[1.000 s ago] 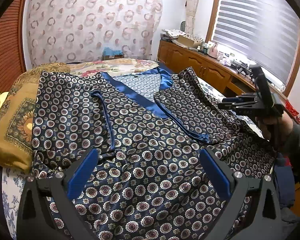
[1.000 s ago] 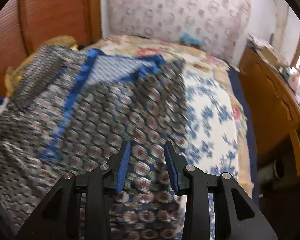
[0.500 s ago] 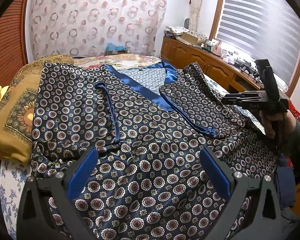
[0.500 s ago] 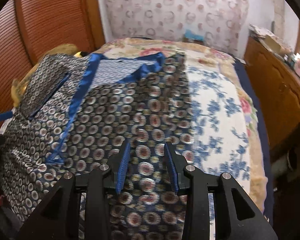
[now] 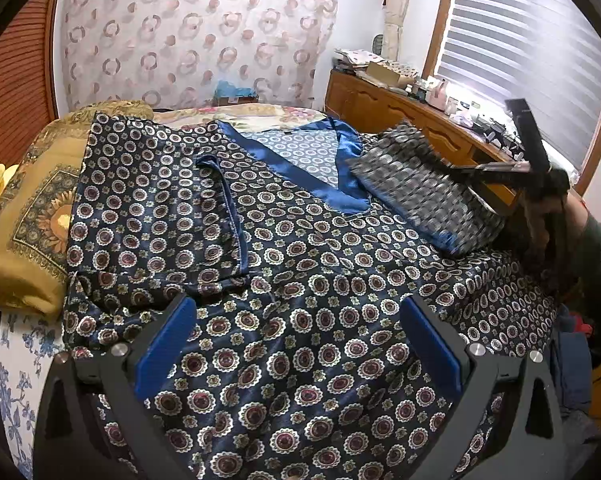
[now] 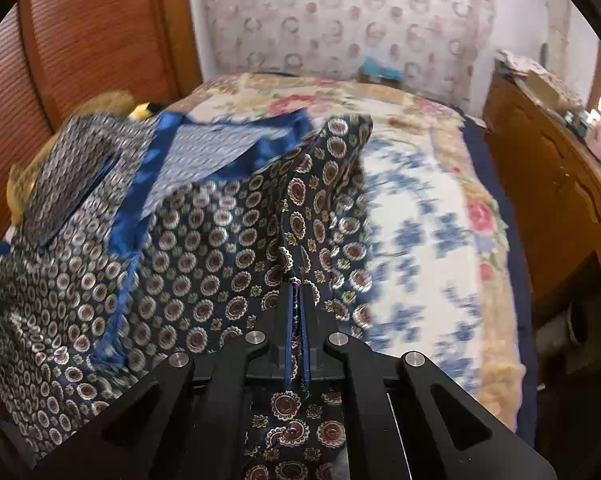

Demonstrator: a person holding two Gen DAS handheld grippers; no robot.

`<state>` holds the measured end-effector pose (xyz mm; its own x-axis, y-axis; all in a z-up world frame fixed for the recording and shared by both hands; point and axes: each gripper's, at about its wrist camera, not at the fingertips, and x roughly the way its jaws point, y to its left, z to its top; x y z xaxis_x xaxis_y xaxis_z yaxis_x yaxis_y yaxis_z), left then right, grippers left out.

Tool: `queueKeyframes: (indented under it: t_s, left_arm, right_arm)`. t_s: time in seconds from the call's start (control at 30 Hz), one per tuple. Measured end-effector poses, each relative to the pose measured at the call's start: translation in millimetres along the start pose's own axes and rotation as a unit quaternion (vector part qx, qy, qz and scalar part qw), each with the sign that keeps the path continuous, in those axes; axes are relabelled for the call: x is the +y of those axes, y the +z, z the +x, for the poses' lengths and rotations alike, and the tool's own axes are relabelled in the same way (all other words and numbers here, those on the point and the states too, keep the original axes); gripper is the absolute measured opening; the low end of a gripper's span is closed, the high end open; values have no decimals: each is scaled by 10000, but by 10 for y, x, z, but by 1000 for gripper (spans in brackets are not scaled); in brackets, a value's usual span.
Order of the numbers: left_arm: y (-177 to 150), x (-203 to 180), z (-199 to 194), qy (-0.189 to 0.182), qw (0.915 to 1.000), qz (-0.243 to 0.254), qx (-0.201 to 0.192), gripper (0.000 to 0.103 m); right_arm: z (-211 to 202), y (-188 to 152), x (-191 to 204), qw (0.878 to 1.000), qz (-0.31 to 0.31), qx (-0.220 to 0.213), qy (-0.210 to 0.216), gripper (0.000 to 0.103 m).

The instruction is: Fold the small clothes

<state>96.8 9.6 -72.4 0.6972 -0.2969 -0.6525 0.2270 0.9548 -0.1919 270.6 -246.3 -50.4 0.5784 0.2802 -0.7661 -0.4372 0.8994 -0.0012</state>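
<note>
The right gripper [image 6: 296, 320] was clamped on the patterned shirt's [image 5: 300, 280] right edge, lifted above the bed [image 6: 440, 220]; the shirt's body lay leftward, beneath the wide-open, empty left gripper [image 5: 300, 344].

Daylight glares through the window blinds [image 5: 528, 52]; fisheye edges curve dark, with motion blur throughout.
</note>
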Motion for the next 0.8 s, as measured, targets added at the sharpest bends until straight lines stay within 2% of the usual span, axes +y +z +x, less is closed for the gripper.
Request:
queueKeyframes:
  t_s: [0.13,0.23,0.3,0.33,0.4,0.5,0.73,0.8]
  left_arm:
    - [-5,29,-29,23,10000,-19,-25,102]
    - [16,58,-60,57,10000,-14,-49,102]
    - [48,78,-65,100,9999,-8,-60,102]
    - [62,92,-70,129,9999,-2,-63,102]
    - [93,134,-79,198,9998,5,-79,102]
    - [183,237,-111,289,9995,6,-144,102]
    - [508,594,-127,775,9967,102,-236,103]
    - [597,701,-110,869,9959,86,-242,103]
  right_arm:
    - [-55,41,-323,9989,121,42,-452,0]
    - [50,25,-559,9958,212,344,-823,1]
    - [75,-2,-660,9940,270,357,-998,8]
    - [84,-14,-706,9940,339,366,-978,13]
    - [76,-35,-745,9945,474,304,-884,28]
    - [81,-51,-782,9948,577,232,-803,36]
    - [220,27,-692,9973,443,144,-566,38]
    - [262,43,-701,9978,430,111,-499,43]
